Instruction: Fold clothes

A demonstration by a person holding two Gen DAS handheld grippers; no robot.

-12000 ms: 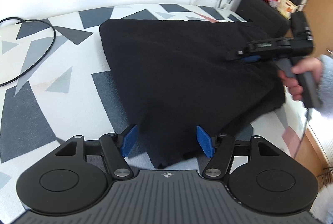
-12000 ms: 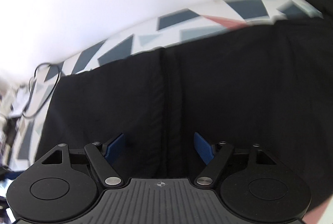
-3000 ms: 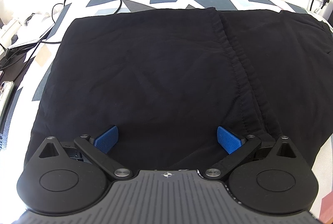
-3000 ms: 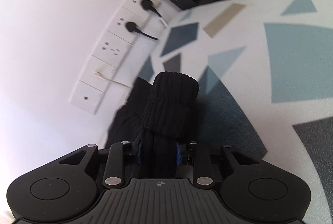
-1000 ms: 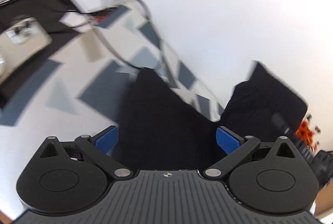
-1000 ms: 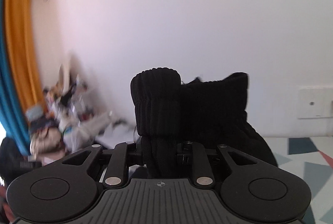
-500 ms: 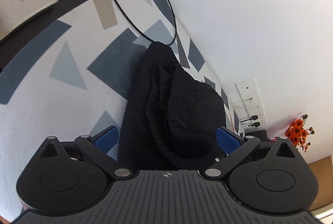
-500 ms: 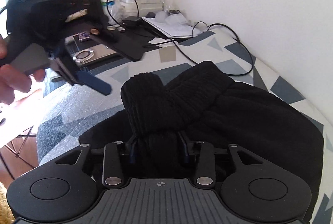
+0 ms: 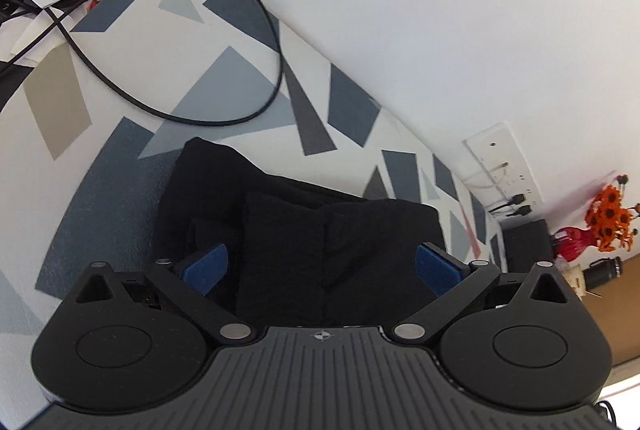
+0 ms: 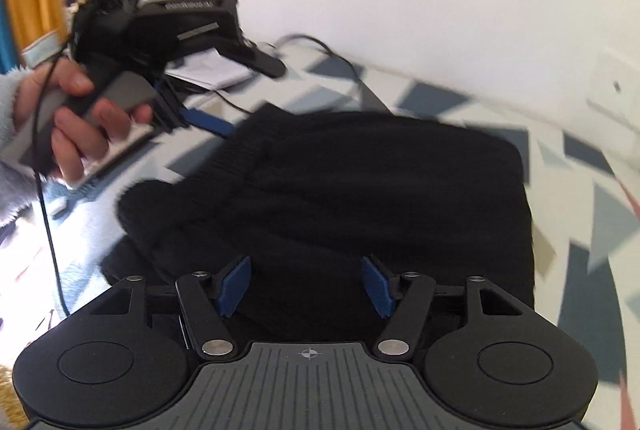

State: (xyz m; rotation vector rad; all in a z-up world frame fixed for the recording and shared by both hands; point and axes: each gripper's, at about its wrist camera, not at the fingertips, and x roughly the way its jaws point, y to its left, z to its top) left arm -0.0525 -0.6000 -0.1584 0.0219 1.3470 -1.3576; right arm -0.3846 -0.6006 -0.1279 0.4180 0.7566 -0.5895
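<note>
Table w/ geometric-print cover (image 9: 120, 190) (grey, navy, tan shapes on white) runs along a white wall. On it, near the middle: black knit garment (image 9: 320, 230), folded into a thick bundle, ribbed edge turned toward the cluttered end of the table. Left gripper (image 9: 320, 266) hangs just over the bundle, blue pads spread wide, nothing clamped; fabric lies below and between them. Right gripper (image 10: 306, 284): jaws opening, garment between them but pads clear of it, no grip. In right wrist view a hand (image 10: 76, 118) in a fuzzy pale sleeve holds the left tool's handle, blurred. Black cable (image 9: 224, 110) loops on the cover beyond the garment. Wall sockets (image 9: 504, 170) further along, then red vase w/ orange flowers (image 9: 600, 226).
</note>
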